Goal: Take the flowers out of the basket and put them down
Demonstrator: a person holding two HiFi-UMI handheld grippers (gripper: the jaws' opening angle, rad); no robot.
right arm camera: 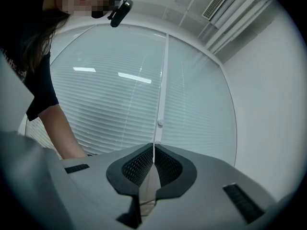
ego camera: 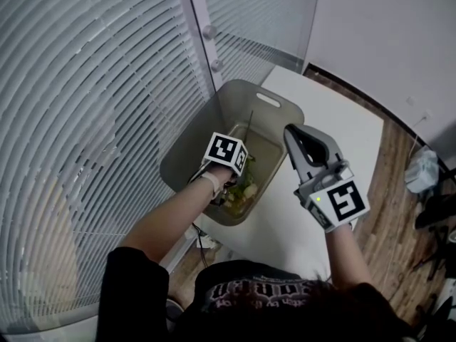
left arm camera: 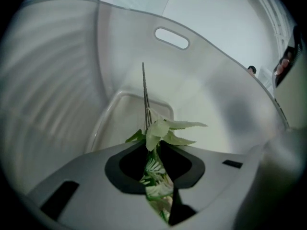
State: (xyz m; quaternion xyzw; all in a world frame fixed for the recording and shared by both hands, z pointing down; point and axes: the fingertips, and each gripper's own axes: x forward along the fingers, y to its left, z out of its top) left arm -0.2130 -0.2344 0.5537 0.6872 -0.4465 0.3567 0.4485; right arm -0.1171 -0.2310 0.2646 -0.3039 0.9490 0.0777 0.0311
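A grey plastic basket (ego camera: 206, 120) with a handle slot stands at the white table's left edge. Inside it lie artificial flowers (ego camera: 243, 189) with pale green leaves. My left gripper (ego camera: 235, 180) reaches down into the basket, its jaws hidden under its marker cube. In the left gripper view the leafy sprig (left arm camera: 163, 128) runs between the jaws of that gripper (left arm camera: 154, 150), which pinch its foliage, and its thin stem (left arm camera: 144, 87) points up along the basket wall (left arm camera: 220, 85). My right gripper (ego camera: 291, 131) hovers over the table beside the basket, shut and empty (right arm camera: 154, 150), tilted up toward the blinds.
The white table (ego camera: 335, 148) stretches right of the basket. Window blinds (ego camera: 85, 84) and a frame post close off the left side. Wooden floor (ego camera: 399, 191) lies to the right, with a pale bag (ego camera: 422, 168) and dark items on it.
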